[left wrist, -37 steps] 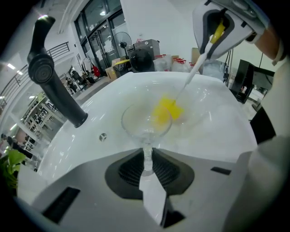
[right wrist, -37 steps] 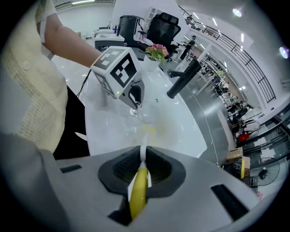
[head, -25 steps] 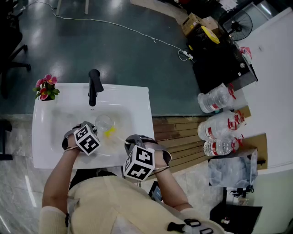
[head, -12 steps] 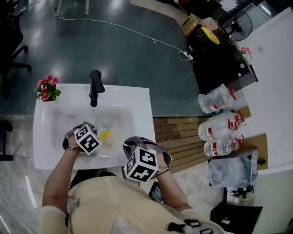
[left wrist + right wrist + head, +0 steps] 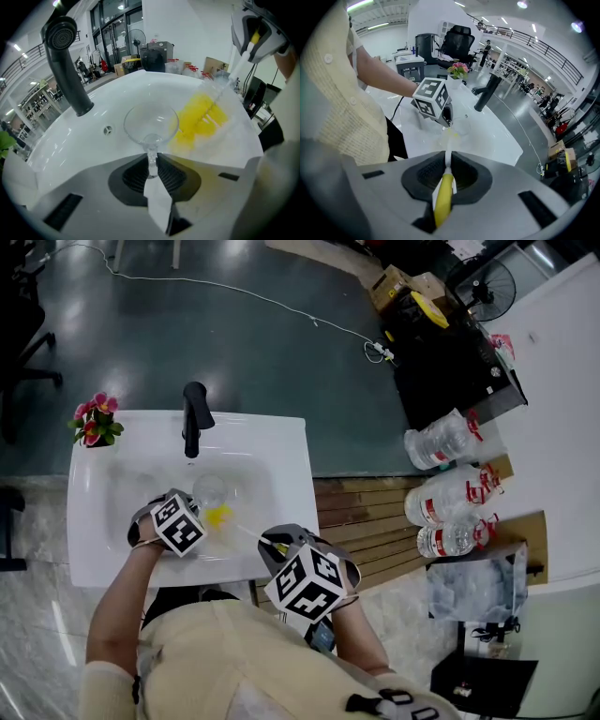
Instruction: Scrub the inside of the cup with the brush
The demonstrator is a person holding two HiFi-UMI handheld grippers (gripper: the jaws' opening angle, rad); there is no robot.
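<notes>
Left tool (image 5: pixel 151 163) clamps the stemmed glass (image 5: pixel 151 123) by its stem; right tool (image 5: pixel 446 165) pinches the yellow brush (image 5: pixel 205 111) by its handle. The bristles lie ahead and right of the left tool, outside the bowl, so scrubbing apparently remains.

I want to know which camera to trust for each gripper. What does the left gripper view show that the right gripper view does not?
Only the left gripper view: the left gripper's jaws shut on the stem of the clear stemmed glass cup, and a small round hole in the white sink. Only the right gripper view: the right gripper's jaws close up, shut on the white-and-yellow handle of the long brush, and the pink flowers. Both: the sink, the black curved tap and the brush's yellow bristles near the cup.
</notes>
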